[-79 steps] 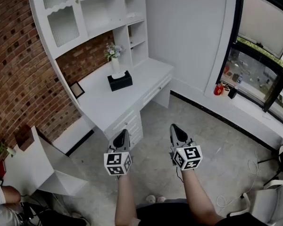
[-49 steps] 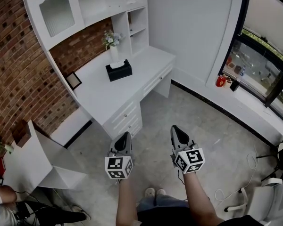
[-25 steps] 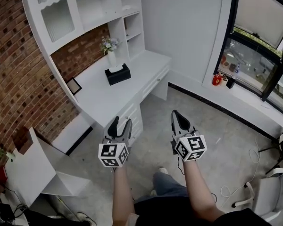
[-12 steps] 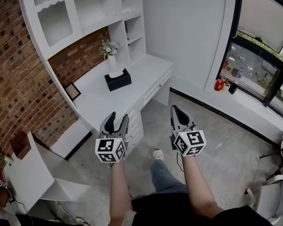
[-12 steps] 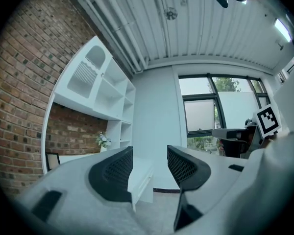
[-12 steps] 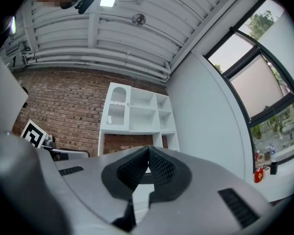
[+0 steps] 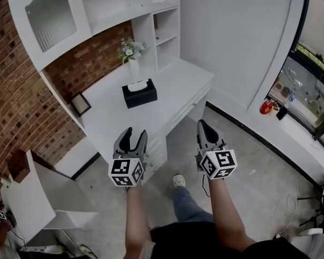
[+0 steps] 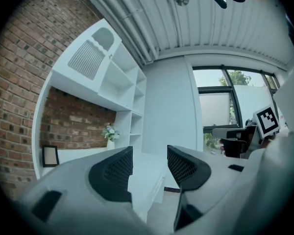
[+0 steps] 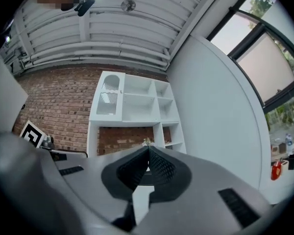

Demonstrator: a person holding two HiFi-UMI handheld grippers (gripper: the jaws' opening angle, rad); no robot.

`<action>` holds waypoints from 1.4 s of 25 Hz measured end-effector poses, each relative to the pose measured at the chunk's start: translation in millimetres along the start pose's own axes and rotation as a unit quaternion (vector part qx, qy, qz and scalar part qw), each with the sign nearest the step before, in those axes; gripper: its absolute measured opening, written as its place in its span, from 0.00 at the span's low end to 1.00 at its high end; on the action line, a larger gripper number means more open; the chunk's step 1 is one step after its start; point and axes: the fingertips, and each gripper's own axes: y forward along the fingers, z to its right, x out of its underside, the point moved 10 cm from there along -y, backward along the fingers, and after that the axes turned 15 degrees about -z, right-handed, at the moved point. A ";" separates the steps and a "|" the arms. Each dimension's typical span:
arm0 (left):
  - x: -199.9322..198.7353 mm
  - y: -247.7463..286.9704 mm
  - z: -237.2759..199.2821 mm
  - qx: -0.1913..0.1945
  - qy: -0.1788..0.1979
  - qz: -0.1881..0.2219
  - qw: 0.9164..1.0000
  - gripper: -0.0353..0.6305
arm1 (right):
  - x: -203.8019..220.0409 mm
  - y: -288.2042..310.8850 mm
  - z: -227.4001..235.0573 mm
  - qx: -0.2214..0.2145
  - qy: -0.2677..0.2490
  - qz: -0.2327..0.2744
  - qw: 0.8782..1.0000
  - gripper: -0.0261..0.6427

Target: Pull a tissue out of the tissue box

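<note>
Black tissue box (image 7: 140,93), white tissue (image 7: 137,84) poking from top slot, sits on white surface (image 7: 175,88) before flower vase (image 7: 132,55), well ahead of both claws; box visible in head view only; left gripper view shows vase, picture frame (image 8: 50,155); left claw (image 7: 134,135) jaws apart, empty; right claw (image 7: 204,126) jaws pressed together, empty

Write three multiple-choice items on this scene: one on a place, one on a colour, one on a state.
1. Where is the tissue box? A on the floor; B on the white desk; C on a shelf.
2. What colour is the tissue box? A black; B red; C yellow.
3. The left claw is: A open and empty; B shut on a cloth; C shut and empty.
B: it stands on the desk, in front of the flower vase. A: its sides show black. A: the jaws stand apart with nothing between.
</note>
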 end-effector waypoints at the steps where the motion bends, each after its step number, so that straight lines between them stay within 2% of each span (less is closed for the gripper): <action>1: -0.5 13.3 -5.9 -0.007 -0.006 -0.005 1.000 0.34 | -1.1 18.5 7.7 -0.007 0.001 -0.008 1.000 0.04; 4: -3.4 50.5 -23.9 -0.029 -0.022 -0.022 0.999 0.34 | -5.2 75.0 28.8 -0.032 0.009 -0.027 0.999 0.04; 10: -22.3 126.8 -68.8 -0.064 -0.045 -0.028 0.997 0.34 | -18.8 190.2 59.3 -0.077 0.009 -0.046 0.996 0.04; 16: -29.7 178.3 -103.9 -0.098 -0.057 -0.038 0.993 0.34 | -20.5 275.5 76.8 -0.116 0.010 -0.068 0.991 0.04; 23: -30.2 204.0 -129.0 -0.117 -0.061 -0.044 0.990 0.34 | -20.5 326.7 80.1 -0.139 0.014 -0.078 0.987 0.04; 35: -35.5 263.0 -181.9 -0.104 -0.061 -0.069 0.990 0.34 | -22.2 388.4 78.5 -0.131 -0.001 -0.101 0.986 0.04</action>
